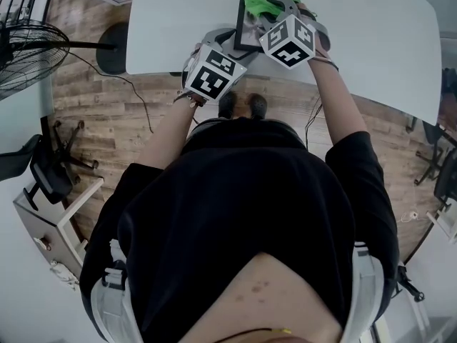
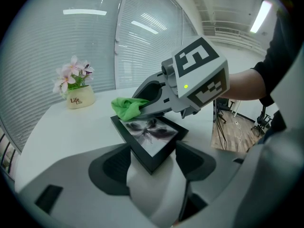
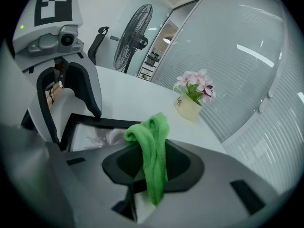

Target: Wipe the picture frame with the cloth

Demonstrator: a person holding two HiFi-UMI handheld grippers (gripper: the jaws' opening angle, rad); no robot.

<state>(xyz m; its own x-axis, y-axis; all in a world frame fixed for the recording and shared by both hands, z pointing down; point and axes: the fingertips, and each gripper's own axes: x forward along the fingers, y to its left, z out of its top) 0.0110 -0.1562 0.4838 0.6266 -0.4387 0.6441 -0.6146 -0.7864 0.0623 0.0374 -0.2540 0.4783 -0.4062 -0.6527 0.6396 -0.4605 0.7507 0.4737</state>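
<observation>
While the black rectangular picture frame (image 2: 150, 136) is clamped by one corner in the left gripper (image 2: 153, 159) and the green fabric cloth (image 3: 154, 139) is pinched in the right gripper (image 3: 153, 170) just ahead, the frame may be twisted loose if pressed too hard.

Only readable print I can find is on the small cream flower pot (image 2: 80, 100) at the far left of the table: "Life" twice, big, then smaller underneath. In the right gripper view that print's too blurry.
</observation>
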